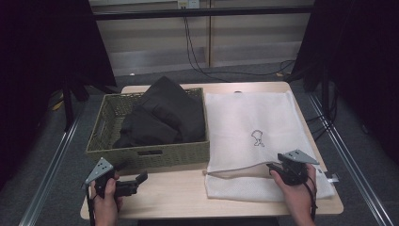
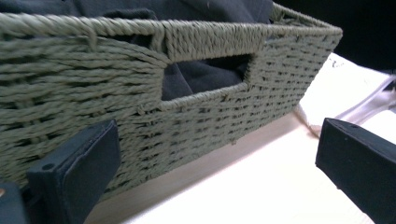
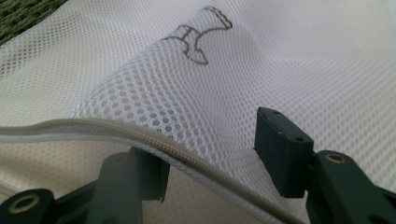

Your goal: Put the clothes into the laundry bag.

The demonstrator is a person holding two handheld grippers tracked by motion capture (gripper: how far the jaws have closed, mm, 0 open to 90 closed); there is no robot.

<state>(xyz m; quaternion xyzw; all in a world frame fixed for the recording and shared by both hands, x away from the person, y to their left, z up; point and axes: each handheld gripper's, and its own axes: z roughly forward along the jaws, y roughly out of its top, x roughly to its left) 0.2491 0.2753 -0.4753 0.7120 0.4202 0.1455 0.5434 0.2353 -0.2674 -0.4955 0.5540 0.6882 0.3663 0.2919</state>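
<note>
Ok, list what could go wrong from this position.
1. The right gripper straddles the raised zip edge of the white mesh laundry bag; it may pinch both layers, keeping the mouth closed.
2. The dark folded garment bulges above the green woven basket, so it may snag the rim.
3. The left gripper hangs open close to the basket wall and could bump it.

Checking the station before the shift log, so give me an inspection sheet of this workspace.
Surface: light wooden table, bare at the front.
Job's things: white mesh laundry bag lying flat, zipper edge lifted; dark clothes in a green woven basket.
Clutter: nothing seen.
Grippers: right gripper straddles the zipper edge, one jaw under the mesh, pads not pressing; left gripper open before the basket.
Cables: black cables down the back wall.
Surroundings: grey floor, dark curtains, metal rails.
</note>
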